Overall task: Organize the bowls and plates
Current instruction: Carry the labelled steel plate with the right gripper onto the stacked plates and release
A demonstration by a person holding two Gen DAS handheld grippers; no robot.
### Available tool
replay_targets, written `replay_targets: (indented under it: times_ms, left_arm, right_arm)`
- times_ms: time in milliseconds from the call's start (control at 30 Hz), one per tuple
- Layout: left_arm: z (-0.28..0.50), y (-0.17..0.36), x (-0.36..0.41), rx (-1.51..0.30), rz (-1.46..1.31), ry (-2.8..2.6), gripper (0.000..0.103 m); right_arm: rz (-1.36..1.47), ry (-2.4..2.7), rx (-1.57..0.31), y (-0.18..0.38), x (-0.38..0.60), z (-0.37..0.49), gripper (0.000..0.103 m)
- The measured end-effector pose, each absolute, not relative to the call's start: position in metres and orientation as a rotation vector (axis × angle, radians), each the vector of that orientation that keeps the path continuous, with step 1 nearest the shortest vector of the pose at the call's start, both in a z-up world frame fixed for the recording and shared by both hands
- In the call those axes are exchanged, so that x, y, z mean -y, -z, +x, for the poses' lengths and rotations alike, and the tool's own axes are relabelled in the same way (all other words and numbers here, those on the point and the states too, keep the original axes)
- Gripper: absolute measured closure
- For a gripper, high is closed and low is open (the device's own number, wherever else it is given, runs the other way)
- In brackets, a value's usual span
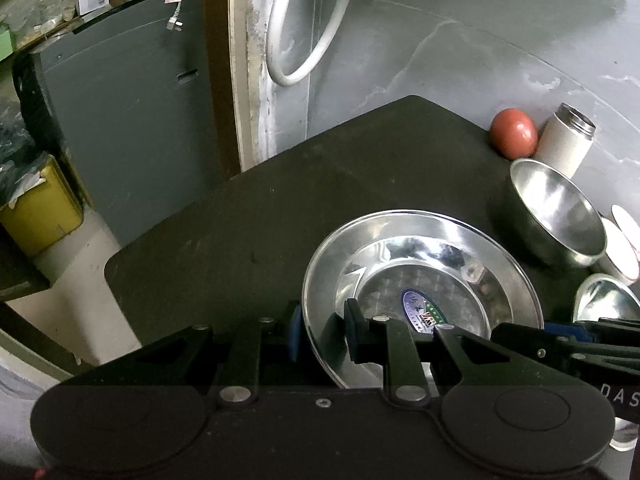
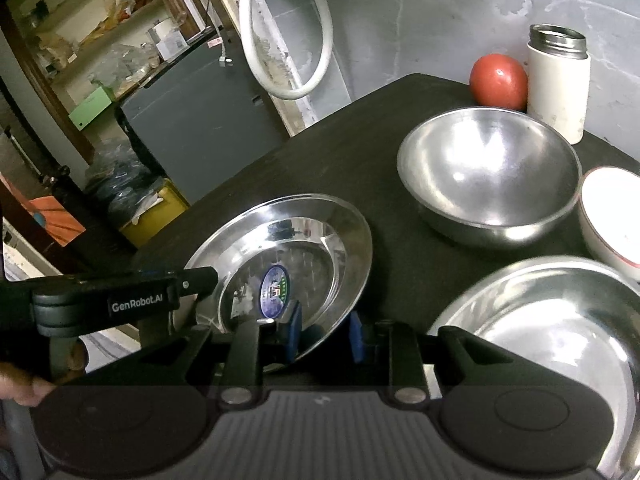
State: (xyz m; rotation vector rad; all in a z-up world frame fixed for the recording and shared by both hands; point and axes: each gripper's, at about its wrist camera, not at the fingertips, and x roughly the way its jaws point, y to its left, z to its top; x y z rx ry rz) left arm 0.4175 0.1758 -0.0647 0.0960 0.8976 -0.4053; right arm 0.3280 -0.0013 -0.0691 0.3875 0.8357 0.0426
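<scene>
Left gripper (image 1: 320,330) fingers straddle the steel plate (image 1: 420,276) rim, not clenched.
Right gripper (image 2: 325,334) likewise at six o'clock, seemingly sharing the lift.

Dark table top (image 2: 360,152) with rounded corner; red tomato (image 2: 498,81) at far edge, touching white flask (image 2: 558,92) with open steel neck, upright just beside it. Grey wall (image 1: 460,48) behind, streaked; white hose loop (image 1: 308,20) hanging against pale door frame. Grey cabinet (image 1: 128,112) to the left, white plug (image 1: 174,24) dangling over its front. Yellow bin (image 1: 40,208) on the floor below, crumpled paper inside. Cluttered wooden shelves (image 2: 80,28) farther back, contents too blurred to tell
</scene>
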Motion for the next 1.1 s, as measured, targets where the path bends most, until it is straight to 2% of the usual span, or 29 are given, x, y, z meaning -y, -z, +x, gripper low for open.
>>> replay_targets:
  times_ms: [1100]
  left_arm:
    - [0.344,0.041,-0.176,-0.832,0.065,0.435,0.079]
  right_arm:
    - [0.35,-0.049,-0.741,0.042,0.005,0.255,0.077]
